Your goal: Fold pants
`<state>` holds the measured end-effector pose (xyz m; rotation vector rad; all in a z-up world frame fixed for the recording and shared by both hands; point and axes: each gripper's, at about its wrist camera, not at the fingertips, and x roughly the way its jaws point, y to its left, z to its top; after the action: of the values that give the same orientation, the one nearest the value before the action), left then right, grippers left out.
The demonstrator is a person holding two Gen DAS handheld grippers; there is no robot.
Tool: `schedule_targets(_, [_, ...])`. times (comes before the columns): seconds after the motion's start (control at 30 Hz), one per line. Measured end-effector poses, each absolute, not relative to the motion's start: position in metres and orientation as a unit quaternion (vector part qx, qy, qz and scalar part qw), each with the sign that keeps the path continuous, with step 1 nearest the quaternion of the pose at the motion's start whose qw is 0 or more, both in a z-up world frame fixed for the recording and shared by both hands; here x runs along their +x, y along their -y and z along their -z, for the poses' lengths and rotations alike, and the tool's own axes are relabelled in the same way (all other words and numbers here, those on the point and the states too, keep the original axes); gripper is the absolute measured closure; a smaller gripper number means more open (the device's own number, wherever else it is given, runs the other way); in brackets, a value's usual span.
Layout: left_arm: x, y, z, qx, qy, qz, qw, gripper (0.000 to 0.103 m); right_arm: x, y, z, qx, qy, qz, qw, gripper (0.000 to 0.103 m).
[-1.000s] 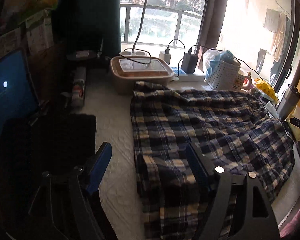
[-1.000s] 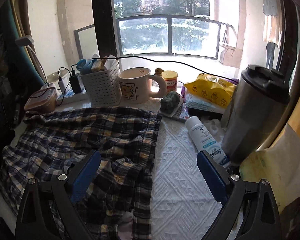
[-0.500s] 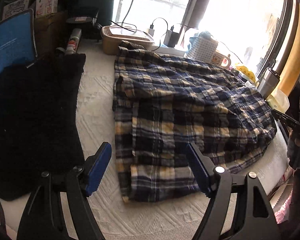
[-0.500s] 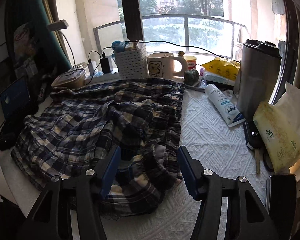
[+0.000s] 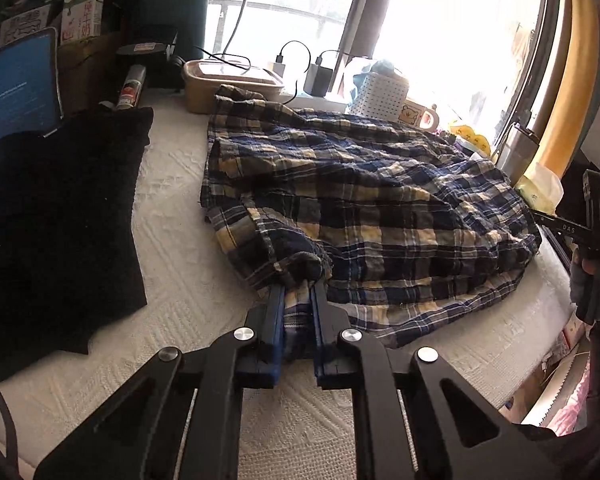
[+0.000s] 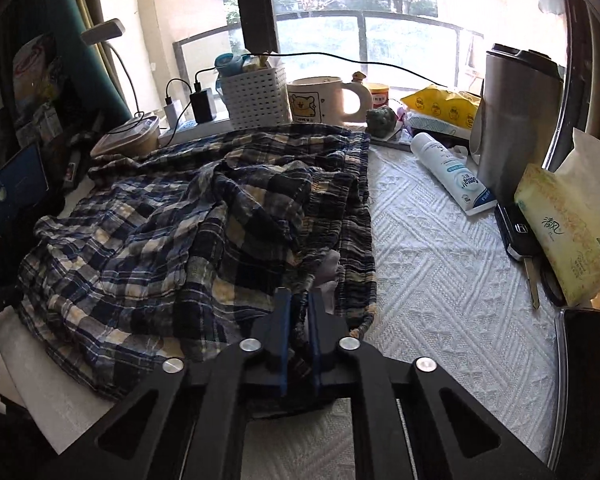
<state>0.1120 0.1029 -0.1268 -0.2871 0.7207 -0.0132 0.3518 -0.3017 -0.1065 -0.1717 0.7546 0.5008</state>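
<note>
Blue and yellow plaid pants [image 5: 380, 200] lie rumpled on the white textured table cover [image 5: 180, 264]. My left gripper [image 5: 299, 286] has its jaws closing on a bunched leg hem at the near edge, and fabric is pinched between the blue pads. In the right wrist view the pants [image 6: 160, 232] spread out to the left. The jaws of my right gripper [image 6: 299, 294] are closing on the gathered waistband end, with cloth pressed between the pads. A gloved hand [image 5: 592, 284] shows at the right edge of the left wrist view.
A black cloth [image 5: 52, 208] and a laptop [image 5: 16, 92] lie left of the pants. A brown container [image 5: 228, 80], white basket [image 6: 256, 96] and mug [image 6: 320, 98] line the window side. A steel tumbler [image 6: 516, 120], white tube [image 6: 452, 172], car key [image 6: 516, 232] and tissue pack [image 6: 568, 232] crowd the right.
Both grippers came down to the near edge of the pants and went from wide open to closed on the fabric. The cloth bunched up at both gripped ends.
</note>
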Motion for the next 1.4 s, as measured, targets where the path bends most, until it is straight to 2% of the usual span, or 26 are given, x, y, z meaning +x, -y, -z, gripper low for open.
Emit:
schedule_targets(0.03, [0.11,-0.105,0.123,-0.144,-0.344,0.008,0.928,0.097,0.348,0.302,0.102,-0.084,-0.36,-0.242,0.897,0.097])
schedule_targets(0.13, [0.101,-0.111,0.108,-0.152,-0.322,0.016,0.934,0.098,0.339,0.307,0.083,-0.071,-0.345,-0.244,0.904,0.097])
schedule_targets(0.33, [0.079,-0.122,0.077,-0.165,-0.299,0.03,0.939,0.098,0.309,0.318,0.041,-0.049,-0.316,-0.258,0.911,0.097])
schedule_targets(0.5, [0.057,-0.135,0.06,-0.181,-0.293,0.038,0.938,0.098,0.291,0.335,0.027,-0.02,-0.316,-0.259,0.913,0.097])
schedule_targets(0.7, [0.04,-0.132,0.072,-0.162,-0.347,0.06,0.922,0.098,0.28,0.365,0.039,0.015,-0.339,-0.24,0.909,0.097])
schedule_targets(0.97, [0.025,-0.104,0.124,-0.106,-0.457,0.114,0.876,0.098,0.259,0.384,0.107,0.001,-0.405,-0.201,0.892,0.097])
schedule_targets(1.13, [0.021,-0.109,0.132,-0.114,-0.469,0.128,0.866,0.098,0.249,0.395,0.121,0.014,-0.409,-0.197,0.891,0.097])
schedule_targets(1.4, [0.017,-0.12,0.116,-0.132,-0.44,0.141,0.877,0.095,0.239,0.4,0.102,0.026,-0.383,-0.21,0.899,0.096])
